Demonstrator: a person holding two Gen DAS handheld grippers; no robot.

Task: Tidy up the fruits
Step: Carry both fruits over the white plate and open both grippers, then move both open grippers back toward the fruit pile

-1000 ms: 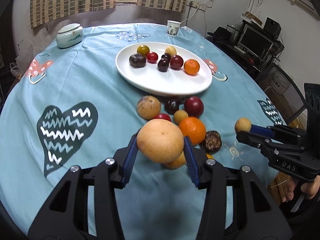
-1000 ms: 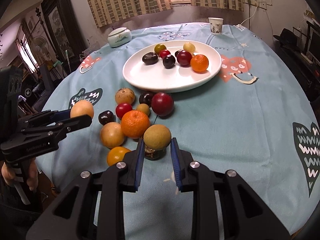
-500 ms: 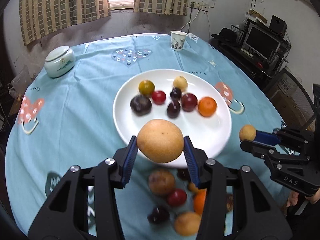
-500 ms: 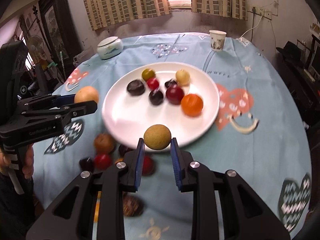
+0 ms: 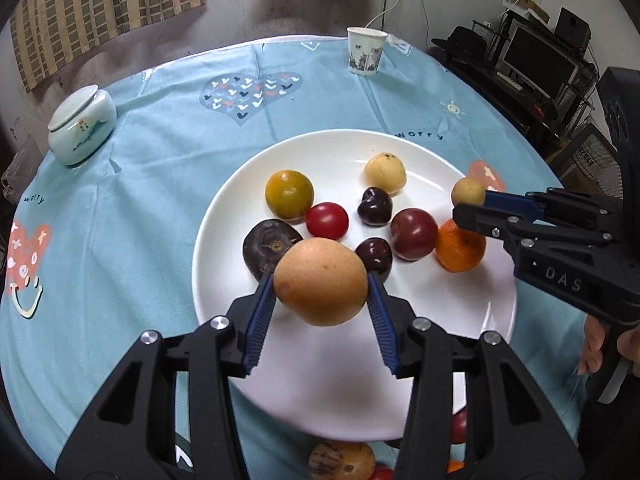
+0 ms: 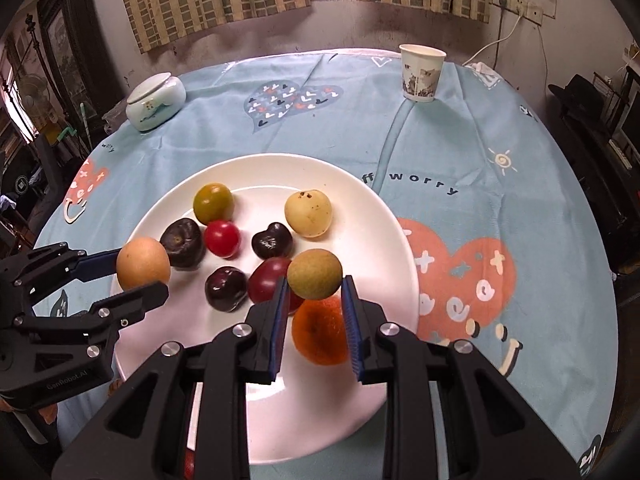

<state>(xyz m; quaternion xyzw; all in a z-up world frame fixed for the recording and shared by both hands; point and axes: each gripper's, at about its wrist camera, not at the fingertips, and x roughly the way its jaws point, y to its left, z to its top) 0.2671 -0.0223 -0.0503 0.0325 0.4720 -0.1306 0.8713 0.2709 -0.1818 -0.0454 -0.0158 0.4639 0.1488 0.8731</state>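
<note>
L gripper (image 5: 321, 294): blue pads pinching a big tan-orange round fruit (image 5: 321, 282), held in the air over near half of the white plate (image 5: 332, 396).
R gripper (image 6: 314, 294): pads pinching a small green-tan round fruit (image 6: 315, 274), held above the plate's right side, over the orange (image 6: 320, 334).
Cross views: R gripper w/ its small fruit shows at right in the L wrist view; L gripper w/ its big fruit shows at left in the R wrist view, over plate's left rim.
On plate: green-yellow citrus (image 5: 289, 194), cherry tomato (image 5: 327, 221), pale yellow fruit (image 5: 385, 173), dark heart-shaped fruit (image 5: 374, 207), red plum (image 5: 414, 234), dark plum (image 5: 374, 254), dark purple fruit (image 5: 271, 246), the orange. All in far half; near half bare.
Off plate: a few fruits on the blue tablecloth (image 5: 160, 168) by the near rim, partly hidden by the L gripper; brownish fruit (image 5: 342, 460) clearest.
Far side: lidded ceramic jar (image 5: 81, 125) at left, paper cup (image 5: 366, 51) at right, well apart from plate.
Person: fingers (image 5: 592, 350) on the R gripper's handle.
</note>
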